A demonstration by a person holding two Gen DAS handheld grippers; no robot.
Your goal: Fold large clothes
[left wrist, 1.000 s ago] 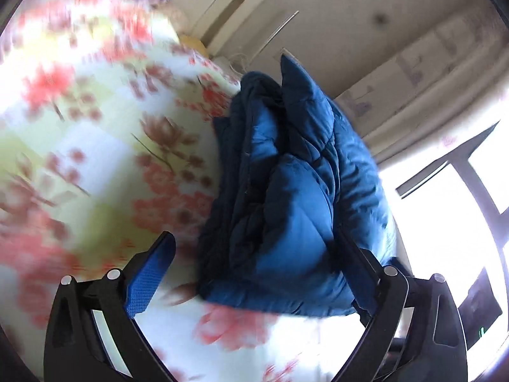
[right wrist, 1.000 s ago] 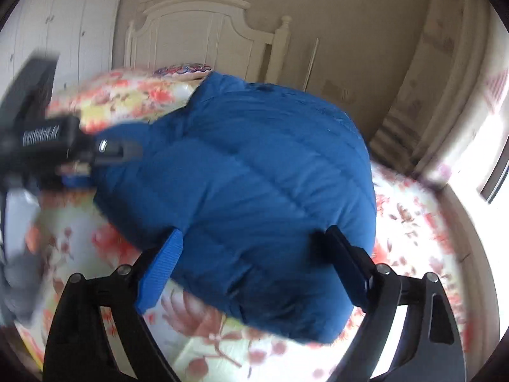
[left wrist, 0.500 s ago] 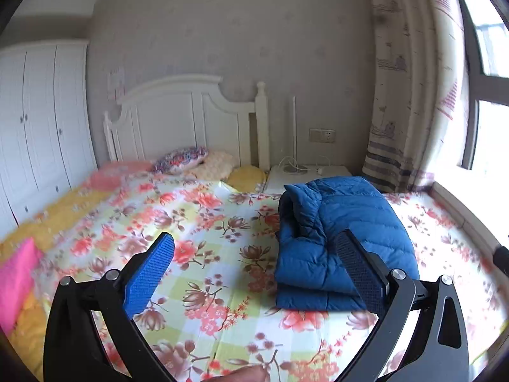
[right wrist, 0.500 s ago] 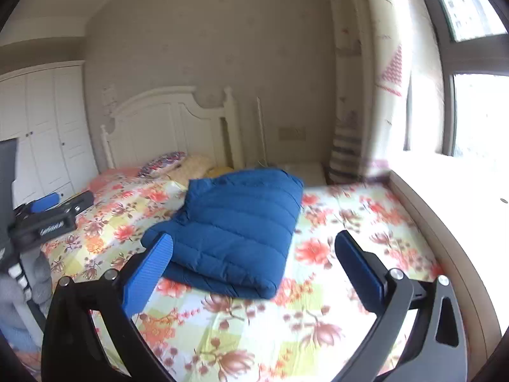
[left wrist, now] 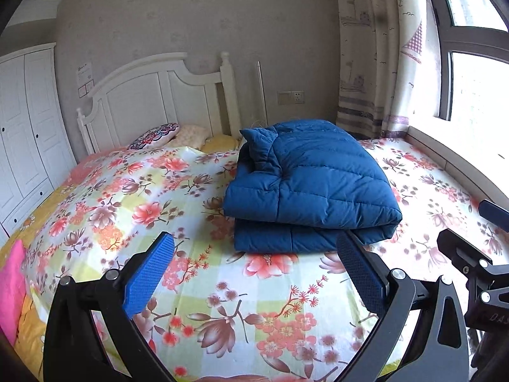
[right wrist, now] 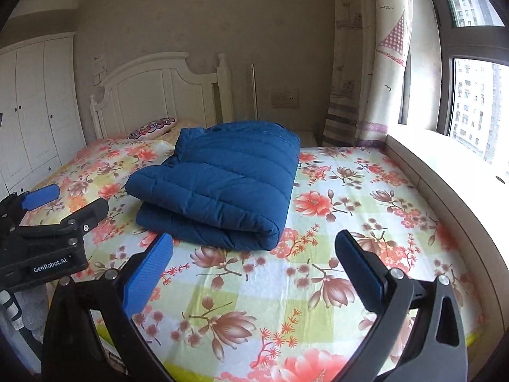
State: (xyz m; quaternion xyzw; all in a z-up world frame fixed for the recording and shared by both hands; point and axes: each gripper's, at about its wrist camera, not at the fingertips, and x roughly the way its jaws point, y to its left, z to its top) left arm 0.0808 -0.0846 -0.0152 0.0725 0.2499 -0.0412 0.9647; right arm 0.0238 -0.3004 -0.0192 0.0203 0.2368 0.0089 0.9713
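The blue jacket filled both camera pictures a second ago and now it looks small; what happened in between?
Both grippers pulled back from the blue jacket. The left gripper and right gripper have just been opening and now stand wide apart, with nothing between them. The jacket stayed folded on the floral bedspread, and the bed and pillows look unchanged.

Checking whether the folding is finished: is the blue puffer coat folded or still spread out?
Folded. The blue puffer coat lies as a compact stacked bundle, layers doubled at its near edge, on the floral bedsheet.
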